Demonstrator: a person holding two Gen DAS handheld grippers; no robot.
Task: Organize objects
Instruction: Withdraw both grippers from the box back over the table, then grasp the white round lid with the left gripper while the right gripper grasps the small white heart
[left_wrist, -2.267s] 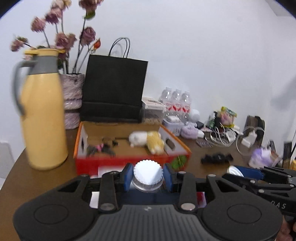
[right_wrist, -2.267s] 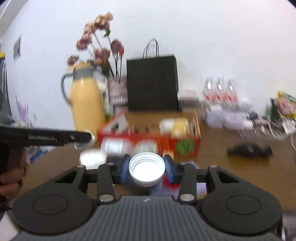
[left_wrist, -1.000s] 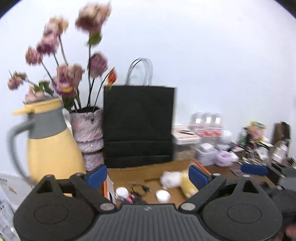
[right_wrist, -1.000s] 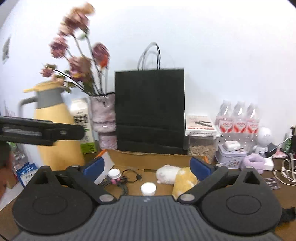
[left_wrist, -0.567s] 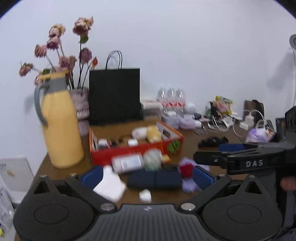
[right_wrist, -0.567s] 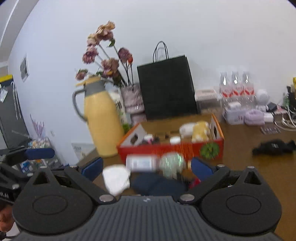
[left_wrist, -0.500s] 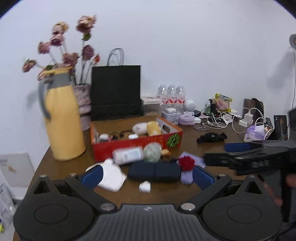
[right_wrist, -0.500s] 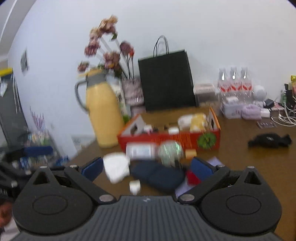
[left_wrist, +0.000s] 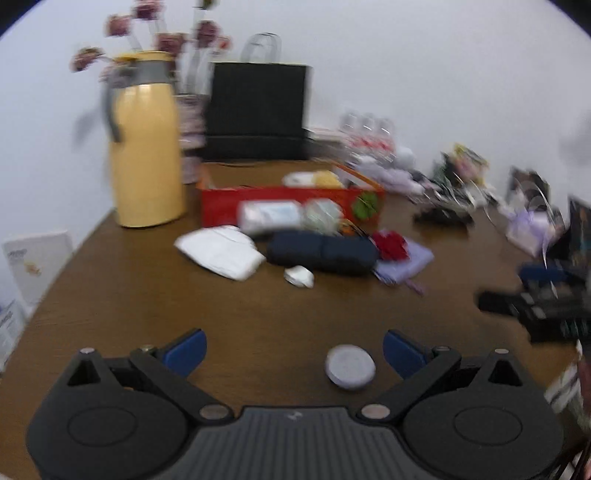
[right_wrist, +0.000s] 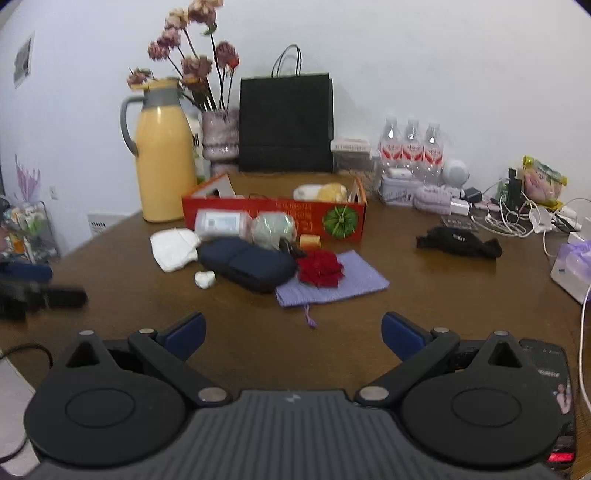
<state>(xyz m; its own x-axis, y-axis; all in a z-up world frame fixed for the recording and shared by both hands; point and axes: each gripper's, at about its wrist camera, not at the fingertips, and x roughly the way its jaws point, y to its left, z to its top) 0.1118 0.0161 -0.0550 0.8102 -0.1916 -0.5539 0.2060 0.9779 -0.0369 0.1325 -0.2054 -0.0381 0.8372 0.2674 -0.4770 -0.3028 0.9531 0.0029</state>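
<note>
Between picks, left gripper (left_wrist: 293, 347) and right gripper (right_wrist: 291, 330) both spread empty; next, closing on the white cap (left_wrist: 350, 366) near the table's (left_wrist: 147, 295) front edge.

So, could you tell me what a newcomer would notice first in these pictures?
Probably the tall yellow jug at the back left of the table, beside the dried flowers and black paper bag. Next comes the red box, with a red rose on a purple pouch in front. Both grippers are open.
</note>
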